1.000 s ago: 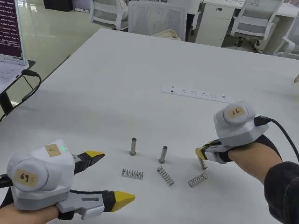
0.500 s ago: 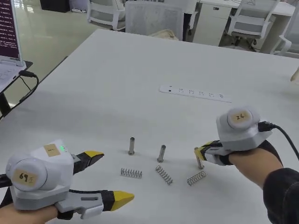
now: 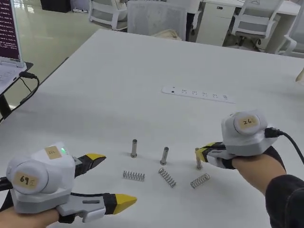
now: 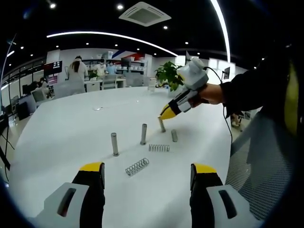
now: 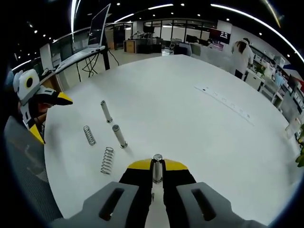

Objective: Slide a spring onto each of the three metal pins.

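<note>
My right claw grips one pin, my left claw stands open, and all three springs lie unfitted on the surface.

White table with a white power strip, office chairs beyond, a laptop at left.

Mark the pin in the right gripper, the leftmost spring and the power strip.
Pin (image 5: 157, 170), right gripper view, upper shaft.
Leftmost spring (image 3: 134, 175), head view, middle coils.
Power strip (image 3: 197, 94), head view, top face.
</note>
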Motion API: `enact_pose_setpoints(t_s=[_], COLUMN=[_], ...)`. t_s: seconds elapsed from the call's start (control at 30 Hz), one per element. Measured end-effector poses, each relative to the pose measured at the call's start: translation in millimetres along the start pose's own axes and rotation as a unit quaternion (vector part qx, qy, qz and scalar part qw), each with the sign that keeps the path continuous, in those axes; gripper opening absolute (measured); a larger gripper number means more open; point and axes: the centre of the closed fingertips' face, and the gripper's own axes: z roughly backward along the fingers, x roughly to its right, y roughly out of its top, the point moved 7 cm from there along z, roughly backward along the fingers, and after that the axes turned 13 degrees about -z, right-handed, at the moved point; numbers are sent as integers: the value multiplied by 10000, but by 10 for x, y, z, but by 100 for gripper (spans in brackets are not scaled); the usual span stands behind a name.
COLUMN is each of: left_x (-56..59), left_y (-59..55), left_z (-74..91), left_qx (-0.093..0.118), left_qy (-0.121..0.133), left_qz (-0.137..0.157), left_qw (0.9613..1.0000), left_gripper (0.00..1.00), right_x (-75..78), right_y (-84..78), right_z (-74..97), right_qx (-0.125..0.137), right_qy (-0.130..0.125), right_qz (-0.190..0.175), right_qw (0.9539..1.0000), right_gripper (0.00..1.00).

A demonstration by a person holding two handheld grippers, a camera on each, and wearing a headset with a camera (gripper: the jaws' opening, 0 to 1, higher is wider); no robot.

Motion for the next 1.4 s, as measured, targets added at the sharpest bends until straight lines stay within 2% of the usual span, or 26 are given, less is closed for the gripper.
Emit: enact_pose_setpoints(t_s=[0.53, 1.4], left_x=[17, 16], left_y=[16, 20], left_z=[-19, -22], left_qx=[-12, 0], left_qy=[-16, -55], left_qz=[-20, -38], left_qw=[10000, 10000], left_gripper=[70, 70], right_x=[25, 31], right_y=[-59, -136], right_z=[80, 149], right_qx=[176, 83], right_qy=[46, -69], right_qz=[-128, 39], right_qw=[9998, 9999], right_gripper=[5, 5])
